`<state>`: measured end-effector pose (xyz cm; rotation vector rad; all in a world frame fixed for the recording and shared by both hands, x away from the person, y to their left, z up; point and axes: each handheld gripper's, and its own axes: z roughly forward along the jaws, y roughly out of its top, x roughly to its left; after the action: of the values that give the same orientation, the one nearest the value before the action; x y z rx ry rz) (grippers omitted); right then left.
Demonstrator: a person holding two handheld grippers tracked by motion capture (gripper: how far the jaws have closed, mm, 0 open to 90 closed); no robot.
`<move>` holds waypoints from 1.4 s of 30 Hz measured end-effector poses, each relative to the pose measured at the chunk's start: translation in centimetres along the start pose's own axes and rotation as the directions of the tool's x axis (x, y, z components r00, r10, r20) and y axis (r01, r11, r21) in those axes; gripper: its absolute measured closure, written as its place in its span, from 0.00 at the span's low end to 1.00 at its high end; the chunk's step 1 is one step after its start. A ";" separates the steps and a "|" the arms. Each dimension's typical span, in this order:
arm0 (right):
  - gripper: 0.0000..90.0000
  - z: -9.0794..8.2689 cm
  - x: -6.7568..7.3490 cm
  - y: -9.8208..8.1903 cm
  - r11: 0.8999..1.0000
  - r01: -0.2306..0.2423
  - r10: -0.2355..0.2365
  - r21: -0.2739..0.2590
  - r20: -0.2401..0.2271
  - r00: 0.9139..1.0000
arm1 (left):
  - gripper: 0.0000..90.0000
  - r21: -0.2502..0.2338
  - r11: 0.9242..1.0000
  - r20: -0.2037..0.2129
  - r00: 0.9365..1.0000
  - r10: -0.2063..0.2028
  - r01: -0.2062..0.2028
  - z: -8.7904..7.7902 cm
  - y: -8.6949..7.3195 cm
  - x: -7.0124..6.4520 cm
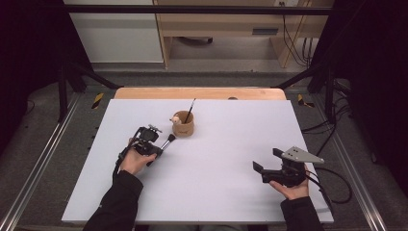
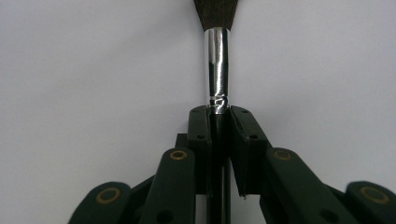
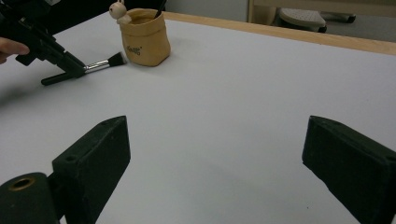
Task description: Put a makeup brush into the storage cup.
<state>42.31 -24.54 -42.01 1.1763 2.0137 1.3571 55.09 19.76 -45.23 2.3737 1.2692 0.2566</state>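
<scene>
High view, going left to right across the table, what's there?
Left gripper clamped on a brush → tan pouch holding a thin brush → right gripper, jaws open.

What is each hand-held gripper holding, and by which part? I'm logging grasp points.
The left hand-held gripper clamps the makeup brush on its black handle, just behind the silver ferrule. The right hand-held gripper is open, holding nothing.
</scene>
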 end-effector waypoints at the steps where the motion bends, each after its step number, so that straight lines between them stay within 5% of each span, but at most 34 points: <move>1: 0.09 0.0 0.0 0.0 1.000 0.000 0.000 0.000 0.000 1.000 | 0.88 -0.003 1.000 0.000 1.000 0.003 -0.003 0.0 0.0 0.0; 8: 0.09 -0.1 -0.1 0.0 1.000 0.006 -0.006 -0.004 -0.002 1.000 | 0.88 -0.026 0.999 -0.004 1.000 0.026 -0.026 -0.4 -0.5 -0.2; 21: 0.09 -0.2 0.0 0.0 1.000 0.002 -0.002 -0.008 -0.003 1.000 | 0.88 -0.142 0.988 -0.011 0.998 0.056 -0.057 -3.7 -1.6 -1.3; 30: 0.09 -0.3 0.0 0.1 1.000 -0.004 0.004 -0.014 -0.005 1.000 | 0.88 -0.230 0.971 -0.003 0.998 0.063 -0.062 -5.5 -1.9 -2.5; 42: 0.09 -0.4 0.4 0.4 1.000 -0.005 0.004 -0.023 -0.018 1.000 | 0.88 -0.333 0.938 -0.023 0.995 0.093 -0.095 -7.1 -2.0 -4.7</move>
<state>41.97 -24.37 -41.45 1.1632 2.0039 1.3939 48.43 18.94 -39.65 2.1428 1.0219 0.4711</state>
